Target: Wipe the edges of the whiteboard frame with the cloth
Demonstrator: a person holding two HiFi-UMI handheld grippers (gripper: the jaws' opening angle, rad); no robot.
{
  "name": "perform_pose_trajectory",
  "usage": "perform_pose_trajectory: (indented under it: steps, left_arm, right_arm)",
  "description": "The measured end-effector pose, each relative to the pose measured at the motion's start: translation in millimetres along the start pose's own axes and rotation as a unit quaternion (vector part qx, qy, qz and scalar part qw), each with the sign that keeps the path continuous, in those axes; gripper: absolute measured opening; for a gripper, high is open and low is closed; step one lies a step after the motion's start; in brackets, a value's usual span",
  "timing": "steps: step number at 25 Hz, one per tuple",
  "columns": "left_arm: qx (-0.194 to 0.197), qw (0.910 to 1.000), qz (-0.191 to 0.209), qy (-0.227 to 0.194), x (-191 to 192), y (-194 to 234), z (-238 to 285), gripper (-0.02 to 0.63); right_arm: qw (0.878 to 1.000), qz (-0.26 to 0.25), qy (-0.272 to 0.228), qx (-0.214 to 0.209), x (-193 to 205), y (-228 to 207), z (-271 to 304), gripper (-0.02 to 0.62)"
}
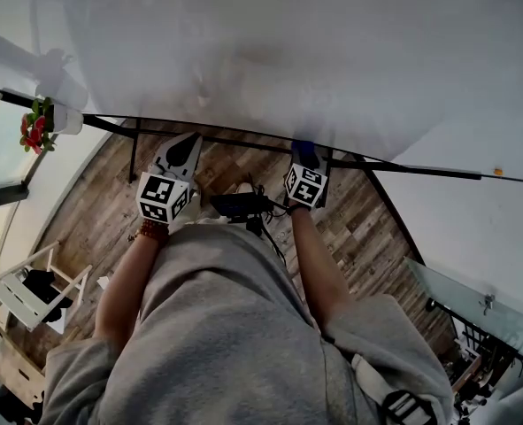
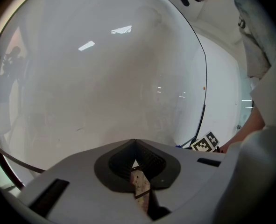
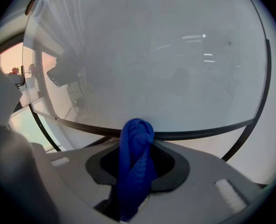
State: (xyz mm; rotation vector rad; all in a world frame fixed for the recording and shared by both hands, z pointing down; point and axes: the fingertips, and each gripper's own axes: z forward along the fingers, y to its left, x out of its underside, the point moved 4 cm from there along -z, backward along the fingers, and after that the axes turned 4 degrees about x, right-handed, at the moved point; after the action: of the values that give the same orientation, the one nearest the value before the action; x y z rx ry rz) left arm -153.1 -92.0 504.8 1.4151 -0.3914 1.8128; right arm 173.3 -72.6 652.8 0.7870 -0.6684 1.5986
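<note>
The whiteboard (image 1: 288,51) fills the top of the head view, and its thin black frame (image 1: 420,170) runs along the lower edge. My right gripper (image 1: 305,151) is shut on a blue cloth (image 3: 137,157), whose bunched tip touches the bottom frame (image 3: 198,133). In the right gripper view the board surface (image 3: 152,55) rises beyond the cloth. My left gripper (image 1: 187,144) points at the board just left of the right one; its jaws (image 2: 135,143) stand closed with nothing in them. The left gripper view shows the board (image 2: 105,78), the frame's right side (image 2: 203,106) and the right gripper's marker cube (image 2: 204,143).
A white pot of red flowers (image 1: 38,131) hangs at the far left. A white rack (image 1: 22,290) stands on the wooden floor (image 1: 93,211) at lower left. A glass-topped table (image 1: 473,299) is at lower right. A black device (image 1: 239,204) sits at the person's waist.
</note>
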Motion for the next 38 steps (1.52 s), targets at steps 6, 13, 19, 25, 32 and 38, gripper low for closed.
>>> perform_pose_trajectory:
  steps: [6, 13, 19, 25, 32, 38]
  left_arm:
    - [-0.001, 1.0000, -0.004, -0.001, 2.5, 9.0, -7.6, 0.009]
    - [-0.008, 0.9999, -0.010, -0.005, 3.7, 22.3, -17.6, 0.009]
    - [-0.009, 0.9998, -0.012, -0.010, 1.9, 27.2, -20.7, 0.009]
    - [-0.009, 0.9998, -0.014, -0.009, 2.2, 33.0, -22.9, 0.009]
    - [-0.009, 0.9998, -0.016, -0.010, 2.8, 39.1, -25.6, 0.009]
    - [-0.008, 0.9997, -0.021, -0.007, 5.9, 44.5, -28.0, 0.009]
  right_arm:
    - [1.000, 0.001, 0.001, -0.005, 0.2, 12.0, -0.1, 0.140]
    - [1.000, 0.001, 0.002, -0.010, 0.5, 27.3, 0.3, 0.140]
    - [1.000, 0.003, 0.001, -0.008, 0.5, 32.9, 0.0, 0.140]
    - [1.000, 0.003, 0.001, -0.011, -0.1, 41.8, 0.5, 0.140]
    - [1.000, 0.007, 0.001, -0.011, 0.3, 47.1, 0.0, 0.140]
    - [1.000, 0.010, 0.001, -0.014, -0.5, 52.7, -0.3, 0.140]
